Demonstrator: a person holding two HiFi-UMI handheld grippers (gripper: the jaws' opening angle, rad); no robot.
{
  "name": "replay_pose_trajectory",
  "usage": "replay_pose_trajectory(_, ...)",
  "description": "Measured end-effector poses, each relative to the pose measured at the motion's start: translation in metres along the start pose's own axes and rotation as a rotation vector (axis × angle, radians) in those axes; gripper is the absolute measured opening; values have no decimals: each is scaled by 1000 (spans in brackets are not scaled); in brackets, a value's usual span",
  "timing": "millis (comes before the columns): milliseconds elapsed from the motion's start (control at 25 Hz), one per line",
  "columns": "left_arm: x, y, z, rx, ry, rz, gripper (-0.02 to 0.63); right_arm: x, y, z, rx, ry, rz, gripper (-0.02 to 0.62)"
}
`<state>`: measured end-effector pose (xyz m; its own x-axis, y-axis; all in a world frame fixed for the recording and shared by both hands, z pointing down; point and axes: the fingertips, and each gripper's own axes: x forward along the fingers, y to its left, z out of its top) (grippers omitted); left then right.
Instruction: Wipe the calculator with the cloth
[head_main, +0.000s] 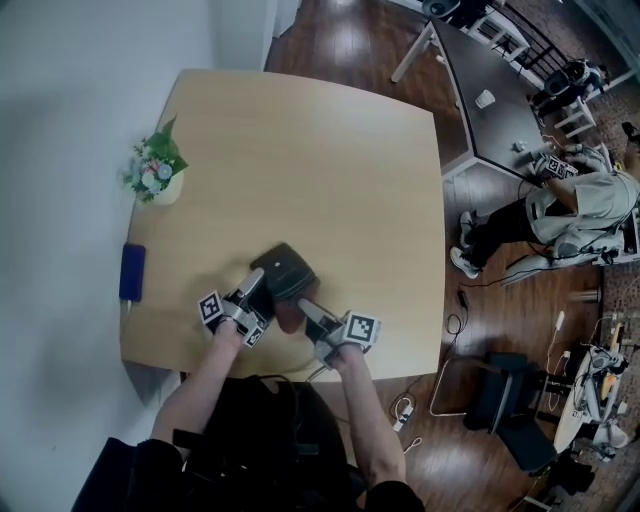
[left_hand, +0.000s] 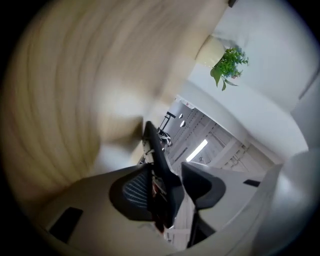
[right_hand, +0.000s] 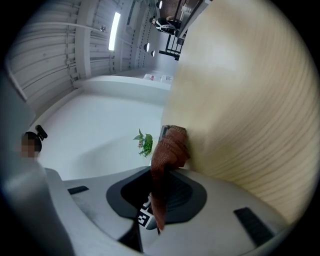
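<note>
At the far left of the table (head_main: 330, 150) the potted plant (head_main: 155, 170) and the blue slab (head_main: 132, 271) by the edge play no part; they stand well apart from your work.

Your left gripper (head_main: 252, 290) has the calculator (head_main: 285, 270) between its jaws, seen edge-on in the left gripper view. The calculator lies against one pad, but a strip of light shows between it and the other, so the jaws are released around it, not clenched.

The calculator sits near your edge of the table, with its near end at both grippers. Just to its right, the brown cloth (head_main: 290, 318) is pinched firmly in your right gripper (head_main: 308, 310). The cloth's free end bunches up ahead of the jaws and, in the right gripper view, appears to meet a dark edge that is probably the calculator.

So the set-up is done: the cloth is in hand and the calculator is within reach. The wiping looks to be at its start or under way at the near edge. No view shows how much of the face has been covered, so treat most of the top surface as left to do — and tighten your left hold before you press with the cloth.
</note>
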<state>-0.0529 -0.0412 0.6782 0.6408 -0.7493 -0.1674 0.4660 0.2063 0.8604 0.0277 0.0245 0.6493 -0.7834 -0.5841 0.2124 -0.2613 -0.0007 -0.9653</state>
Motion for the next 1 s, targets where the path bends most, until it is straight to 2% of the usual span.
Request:
replay_pose_trajectory(40, 1, 0, 4, 9, -15, 6, 154, 1, 0, 0, -6, 1, 2, 64)
replay_pose_trajectory(80, 2, 0, 6, 17, -23, 9, 139, 1, 0, 1, -9, -1, 1, 64)
replay_pose_trajectory(160, 4, -1, 10, 37, -32, 6, 130, -1, -1, 3, -19, -8, -14, 64)
replay_pose_trajectory(280, -1, -8, 16, 92, -52, -6, 124, -12, 3, 11, -97, -22, -52, 64)
replay_pose_trajectory(360, -4, -22, 16, 154, -35, -24, 123, -27, 13, 19, -177, -43, -128, 64)
replay_pose_trajectory(400, -4, -30, 14, 196, -13, -32, 123, -34, 25, 25, -254, -44, -174, 64)
replay_pose_trajectory(480, -3, -48, 2, 295, 50, -33, 123, -35, 67, 34, -478, -16, -225, 64)
replay_pose_trajectory(560, -1, -66, -17, 393, 116, -32, 123, -18, 122, 35, -705, 47, -213, 64)
replay_pose_trajectory(640, 3, -86, -40, 464, 158, -57, 123, 6, 160, 24, -886, 135, -205, 64)
replay_pose_trajectory(760, 11, -121, -71, 527, 187, -131, 121, 33, 165, 6, -1075, 254, -275, 66)
replay_pose_trajectory(840, 13, -138, -85, 564, 203, -164, 115, 32, 166, 8, -1090, 242, -281, 66)
replay_pose_trajectory(920, 12, -151, -94, 604, 228, -185, 115, 20, 174, 18, -1055, 189, -268, 67)
replay_pose_trajectory(1000, 9, -161, -102, 642, 251, -197, 115, 1, 175, 36, -1034, 142, -294, 67)
